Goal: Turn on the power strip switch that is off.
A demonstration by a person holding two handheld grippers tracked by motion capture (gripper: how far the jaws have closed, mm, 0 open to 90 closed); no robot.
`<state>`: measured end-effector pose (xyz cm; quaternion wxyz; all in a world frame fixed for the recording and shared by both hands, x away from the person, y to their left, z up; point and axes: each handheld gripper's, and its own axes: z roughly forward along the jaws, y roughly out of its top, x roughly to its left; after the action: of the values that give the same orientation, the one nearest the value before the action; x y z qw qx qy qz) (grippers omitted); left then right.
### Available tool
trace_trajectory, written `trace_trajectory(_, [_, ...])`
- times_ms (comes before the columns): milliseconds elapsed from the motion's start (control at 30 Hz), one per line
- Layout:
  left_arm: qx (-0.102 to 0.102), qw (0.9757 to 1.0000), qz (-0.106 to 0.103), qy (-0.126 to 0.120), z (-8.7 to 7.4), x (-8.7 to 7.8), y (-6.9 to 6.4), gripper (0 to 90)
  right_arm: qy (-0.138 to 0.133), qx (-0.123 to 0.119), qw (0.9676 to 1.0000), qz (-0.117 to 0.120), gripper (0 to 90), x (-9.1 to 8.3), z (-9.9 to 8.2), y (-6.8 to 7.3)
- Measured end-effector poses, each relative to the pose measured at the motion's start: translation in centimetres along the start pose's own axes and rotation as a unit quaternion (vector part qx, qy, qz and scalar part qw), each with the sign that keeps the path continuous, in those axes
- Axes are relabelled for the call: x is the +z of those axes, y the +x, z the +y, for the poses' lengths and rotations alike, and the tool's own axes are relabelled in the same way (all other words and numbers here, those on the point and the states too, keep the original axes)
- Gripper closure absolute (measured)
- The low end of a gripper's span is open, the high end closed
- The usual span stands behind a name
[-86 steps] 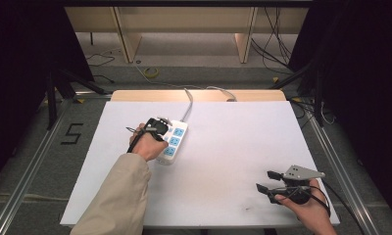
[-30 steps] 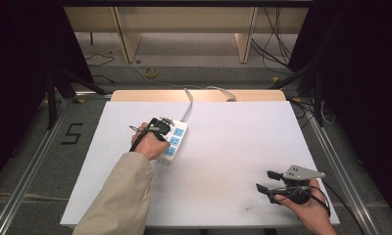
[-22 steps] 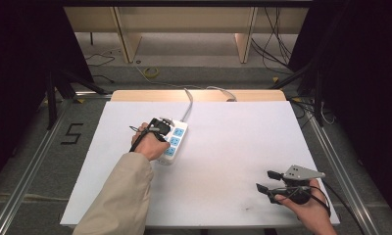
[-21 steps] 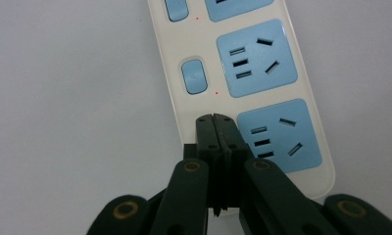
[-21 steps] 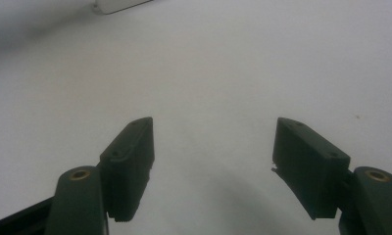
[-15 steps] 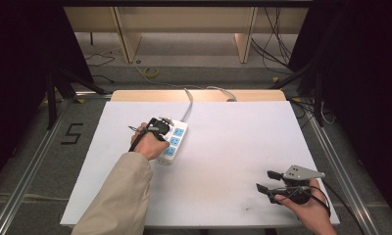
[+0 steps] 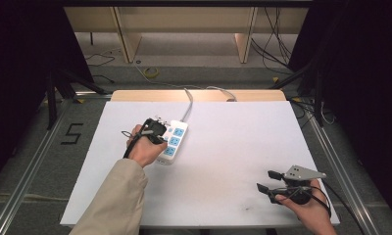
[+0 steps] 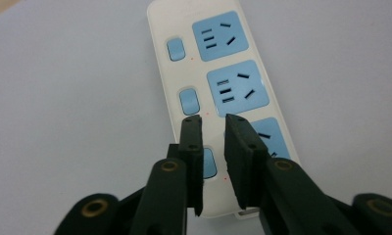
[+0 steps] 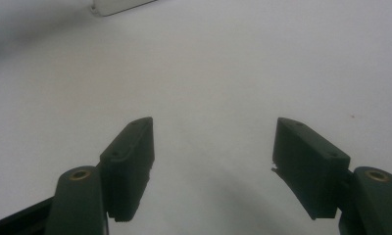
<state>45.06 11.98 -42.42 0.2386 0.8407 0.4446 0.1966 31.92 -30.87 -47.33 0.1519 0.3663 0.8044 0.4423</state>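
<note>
A white power strip (image 7: 173,142) with three blue sockets and small blue switches lies left of the table's middle. My left gripper (image 7: 157,128) is over it from the left. In the left gripper view the jaws (image 8: 213,120) stand a narrow gap apart above the strip (image 8: 233,54), tips near the middle switch (image 8: 189,101). They have just been opening, with nothing between them. My right gripper (image 7: 265,180) rests at the near right corner of the table. Its jaws (image 9: 213,147) are wide open over the bare white surface.
The strip's grey cable (image 7: 188,105) runs off the far edge of the white table (image 7: 243,132), past a wooden board (image 7: 135,95). Metal rails (image 7: 331,156) border both sides. A "5" mark (image 7: 71,133) is on the floor at left.
</note>
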Motion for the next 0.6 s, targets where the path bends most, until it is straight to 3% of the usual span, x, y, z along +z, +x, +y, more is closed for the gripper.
trace_trajectory(133, [-0.014,0.9994,-0.01,-0.03,-1.2,-1.0,0.1,66.0,0.0,0.0,1.0,0.0,32.9,0.0,0.0,0.0])
trace_trajectory(300, [-0.034,0.996,-0.03,-0.077,-3.4,-2.0,0.4,54.5,0.002,0.0,1.0,-0.001,32.9,0.1,0.0,0.0])
trace_trajectory(467, [-0.028,0.9937,-0.035,-0.102,-4.8,-2.6,0.0,45.2,0.002,-0.001,1.0,0.0,32.9,0.1,0.1,0.1])
trace_trajectory(600, [-0.021,0.9921,-0.026,-0.121,-6.0,-2.8,-0.2,38.6,0.0,-0.002,1.0,-0.001,32.9,0.0,0.1,0.1])
